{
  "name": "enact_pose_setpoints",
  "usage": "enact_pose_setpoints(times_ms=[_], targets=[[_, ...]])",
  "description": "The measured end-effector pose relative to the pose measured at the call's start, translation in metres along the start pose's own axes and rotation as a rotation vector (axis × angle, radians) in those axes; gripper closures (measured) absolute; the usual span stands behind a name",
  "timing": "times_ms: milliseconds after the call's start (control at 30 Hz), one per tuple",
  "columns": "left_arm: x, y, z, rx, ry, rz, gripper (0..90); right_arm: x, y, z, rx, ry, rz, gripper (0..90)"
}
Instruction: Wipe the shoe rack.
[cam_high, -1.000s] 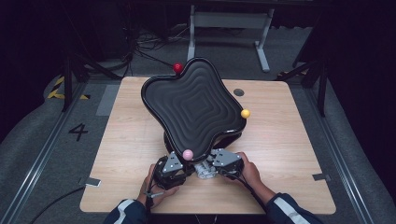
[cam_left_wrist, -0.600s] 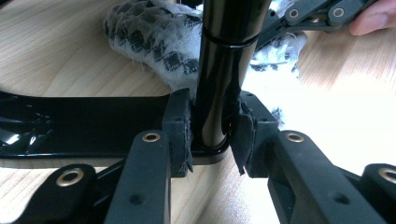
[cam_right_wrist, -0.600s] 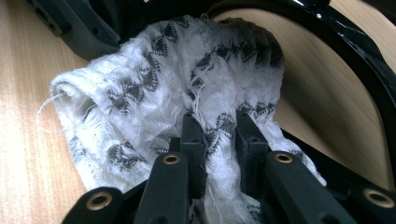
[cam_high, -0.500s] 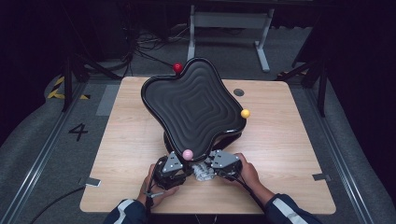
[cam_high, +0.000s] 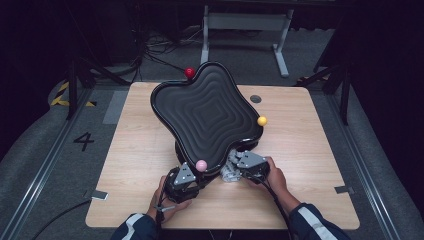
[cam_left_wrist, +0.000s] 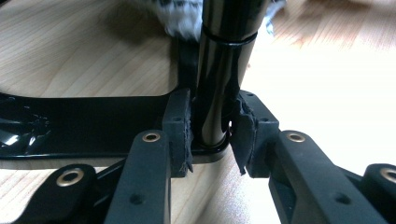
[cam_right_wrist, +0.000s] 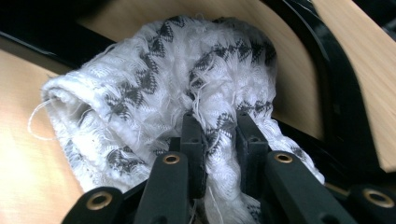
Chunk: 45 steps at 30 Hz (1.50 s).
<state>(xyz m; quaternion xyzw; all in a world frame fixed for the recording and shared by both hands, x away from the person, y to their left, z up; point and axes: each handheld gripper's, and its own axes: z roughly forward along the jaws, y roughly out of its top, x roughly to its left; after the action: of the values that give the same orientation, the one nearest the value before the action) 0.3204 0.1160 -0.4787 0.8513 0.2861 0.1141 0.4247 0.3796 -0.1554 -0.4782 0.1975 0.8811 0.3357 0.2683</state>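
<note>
White-and-grey knitted cloth is the business here, bunched up and pinched between the jaws of the right gripper, which have closed tight on a fold of it; it sits low at the near side of the table, right against the black base frame of the stand. In the high view that cloth peeks out just ahead of the right gripper, tucked under the near edge of the big tilted tray. Over to the left gripper: its pads are clamped on the glossy black post just above the foot, bracing the whole stand. The left gripper sits beside the pink ball, 1 of 3 knobs around the tray's rim, along with the yellow ball and the red ball. By my reading this is a wipe-down of the stand's lower parts, and it's mid-stroke: the cloth is on the base, the post is held steady, but how much has been cleaned I can't tell. The ribbed tray top looks untouched by the cloth right now. Round it all, the wooden table carries nothing else.
</note>
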Motion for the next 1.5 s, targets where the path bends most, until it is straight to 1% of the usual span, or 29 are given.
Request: enact_pose_setpoints(times_ms=[33, 100, 133, 167, 200, 233, 367, 433, 467, 500, 533, 567, 600, 633, 767, 967, 1167, 1233, 1433, 1500], targets=[[0.0, 0.0, 0.0, 0.002, 0.002, 0.002, 68.3, -0.003, -0.002, 0.0, 0.003, -0.012, 0.01, 77.1], [0.0, 0.0, 0.0, 0.001, 0.0, 0.001, 68.3, -0.006, -0.003, 0.0, 0.005, -0.02, 0.015, 77.1], [0.001, 0.0, -0.001, 0.006, 0.0, 0.001, 68.3, -0.01, -0.006, 0.0, 0.008, -0.035, 0.027, 77.2], [0.001, 0.0, -0.001, 0.01, 0.0, 0.001, 68.1, -0.013, -0.008, 0.0, 0.005, -0.04, 0.039, 77.2], [0.001, 0.0, -0.001, 0.01, -0.001, 0.0, 68.4, -0.018, -0.011, 0.0, 0.011, -0.061, 0.052, 77.2], [0.001, 0.0, -0.001, 0.01, -0.001, 0.0, 68.4, -0.018, -0.011, 0.0, 0.011, -0.061, 0.052, 77.2], [0.001, 0.0, -0.001, 0.009, 0.0, 0.003, 68.4, -0.027, -0.017, 0.0, 0.028, -0.098, 0.064, 77.3], [0.001, 0.0, -0.001, 0.01, 0.0, 0.001, 68.4, -0.029, -0.018, 0.0, 0.034, -0.102, 0.065, 77.3], [0.001, 0.0, -0.001, 0.007, -0.001, 0.001, 68.3, -0.032, -0.018, 0.0, 0.037, -0.096, 0.084, 77.3], [0.001, 0.0, -0.001, 0.007, -0.001, 0.001, 68.3, -0.037, -0.021, -0.001, 0.045, -0.114, 0.101, 77.3], [0.001, 0.0, -0.001, 0.006, -0.001, 0.001, 68.3, -0.037, -0.021, -0.001, 0.045, -0.114, 0.101, 77.3], [0.001, 0.0, -0.001, 0.01, 0.0, 0.001, 68.3, -0.044, -0.025, -0.001, 0.048, -0.12, 0.124, 77.3], [0.001, 0.0, -0.001, 0.01, 0.001, 0.002, 68.3, -0.047, -0.027, -0.002, 0.051, -0.133, 0.125, 77.3], [0.001, 0.0, -0.001, 0.01, 0.001, 0.002, 68.3, -0.047, -0.027, -0.002, 0.051, -0.133, 0.125, 77.3], [0.001, 0.0, -0.001, 0.01, 0.0, 0.0, 68.4, -0.055, -0.033, -0.004, 0.06, -0.151, 0.142, 77.3], [0.001, 0.0, -0.001, 0.01, 0.001, 0.001, 68.6, -0.054, -0.033, -0.003, 0.064, -0.157, 0.137, 77.3], [0.001, 0.0, 0.0, 0.002, 0.0, -0.002, 68.9, -0.052, -0.032, -0.003, 0.06, -0.146, 0.139, 77.4], [0.001, 0.0, -0.001, 0.01, 0.002, 0.001, 68.8, -0.051, -0.032, -0.003, 0.061, -0.144, 0.141, 77.4], [0.001, 0.0, 0.0, 0.003, 0.0, -0.003, 68.9, -0.042, -0.025, -0.002, 0.046, -0.103, 0.124, 77.4], [0.001, 0.0, -0.001, 0.008, 0.001, -0.001, 68.9, -0.039, -0.024, -0.002, 0.045, -0.094, 0.122, 77.4]])
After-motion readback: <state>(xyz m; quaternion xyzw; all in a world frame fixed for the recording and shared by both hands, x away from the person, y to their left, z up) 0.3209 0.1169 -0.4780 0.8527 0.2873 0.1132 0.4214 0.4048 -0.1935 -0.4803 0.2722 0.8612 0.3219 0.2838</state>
